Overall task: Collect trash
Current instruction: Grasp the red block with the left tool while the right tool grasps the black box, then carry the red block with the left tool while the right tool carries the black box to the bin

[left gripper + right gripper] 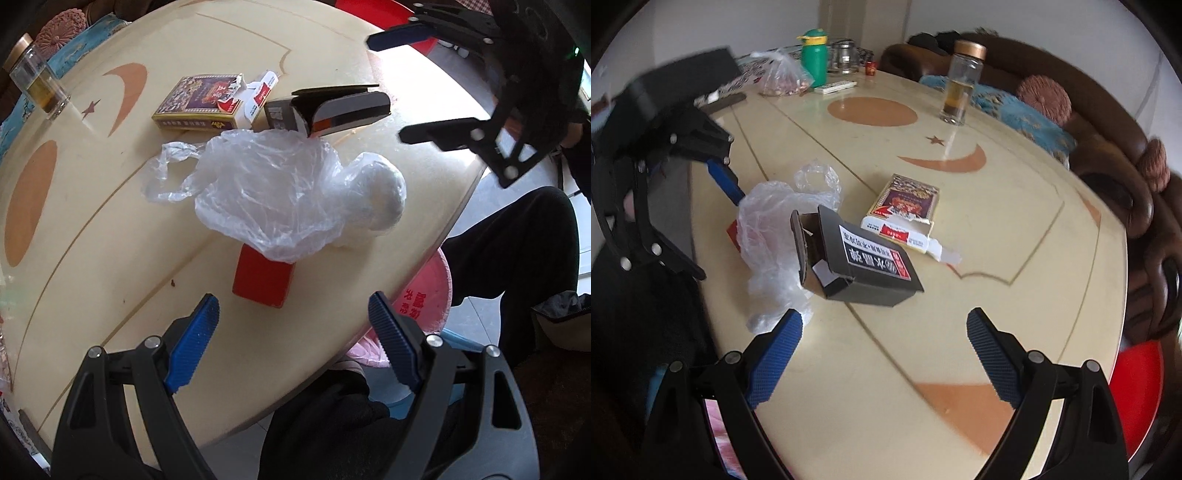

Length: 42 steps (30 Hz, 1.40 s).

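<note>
A crumpled clear plastic bag (266,188) with a white lump (384,195) in it lies on the cream table (92,206), partly over a red box (264,280). Behind it are an open black carton (332,107), a torn white cigarette pack (258,96) and a purple card box (199,101). My left gripper (293,299) hangs open just above the red box, nothing between its pads. My right gripper (882,314) is open too, above bare table in front of the black carton (857,258). Each gripper shows in the other's view: right (386,88), left (722,236).
A glass jar (962,85) of amber liquid stands far back. A green bottle (814,55), a bagged snack (779,74) and a remote (834,86) sit at the far edge. A pink bin (424,299) stands below the table's rim, beside a person's dark-trousered legs (517,236). A brown sofa (1108,147) lines one side.
</note>
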Each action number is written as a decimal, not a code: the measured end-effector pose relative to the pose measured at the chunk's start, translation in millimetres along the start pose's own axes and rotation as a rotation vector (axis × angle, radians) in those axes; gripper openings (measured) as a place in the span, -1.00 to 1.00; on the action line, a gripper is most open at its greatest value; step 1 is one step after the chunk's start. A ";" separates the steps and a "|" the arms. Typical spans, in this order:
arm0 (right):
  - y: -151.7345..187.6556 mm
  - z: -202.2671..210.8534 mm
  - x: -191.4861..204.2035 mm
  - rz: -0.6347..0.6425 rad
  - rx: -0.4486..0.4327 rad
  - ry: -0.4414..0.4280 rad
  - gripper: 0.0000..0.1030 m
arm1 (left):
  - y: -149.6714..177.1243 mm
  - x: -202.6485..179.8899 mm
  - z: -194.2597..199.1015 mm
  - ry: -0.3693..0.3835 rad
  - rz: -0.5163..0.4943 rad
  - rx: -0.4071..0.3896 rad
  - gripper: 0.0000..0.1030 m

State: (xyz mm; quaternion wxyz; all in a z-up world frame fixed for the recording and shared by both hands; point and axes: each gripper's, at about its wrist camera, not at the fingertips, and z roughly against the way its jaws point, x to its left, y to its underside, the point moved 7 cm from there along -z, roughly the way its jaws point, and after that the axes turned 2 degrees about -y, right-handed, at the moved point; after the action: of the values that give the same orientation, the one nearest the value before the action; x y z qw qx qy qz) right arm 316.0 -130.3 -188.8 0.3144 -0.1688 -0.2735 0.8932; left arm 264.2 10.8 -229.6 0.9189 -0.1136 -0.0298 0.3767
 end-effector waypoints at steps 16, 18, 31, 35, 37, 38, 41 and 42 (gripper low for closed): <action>-7.6 -32.7 17.3 0.255 -0.046 0.070 0.24 | -4.6 10.7 -12.9 0.090 0.004 -0.009 0.54; -9.4 -32.7 19.0 0.287 -0.062 0.089 0.19 | -6.6 13.9 -14.7 0.094 0.004 -0.006 0.44; -14.9 -33.7 16.9 0.297 -0.092 0.124 -0.44 | -18.8 31.8 -6.2 0.100 0.022 -0.019 -0.08; -14.3 -30.6 14.1 0.279 -0.092 0.144 -0.46 | -17.8 35.2 -6.3 0.083 0.031 -0.020 -0.22; -14.7 -29.3 12.5 0.271 -0.091 0.153 -0.47 | -18.5 38.2 -5.7 0.072 0.035 -0.019 -0.31; -14.6 -28.3 11.6 0.266 -0.090 0.161 -0.48 | -17.6 36.4 -7.1 0.068 0.037 -0.019 -0.33; -15.8 -25.6 8.8 0.249 -0.092 0.183 -0.50 | -17.4 38.4 -5.9 0.058 0.034 -0.018 -0.33; -15.9 -25.1 7.8 0.243 -0.090 0.184 -0.50 | -17.6 38.5 -5.5 0.049 0.033 -0.019 -0.33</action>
State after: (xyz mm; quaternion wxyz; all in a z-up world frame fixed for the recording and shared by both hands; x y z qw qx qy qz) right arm 329.6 -105.2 -200.3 0.2199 -0.2956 -0.2611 0.8922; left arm 304.5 24.5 -232.1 0.9119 -0.1319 -0.0089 0.3886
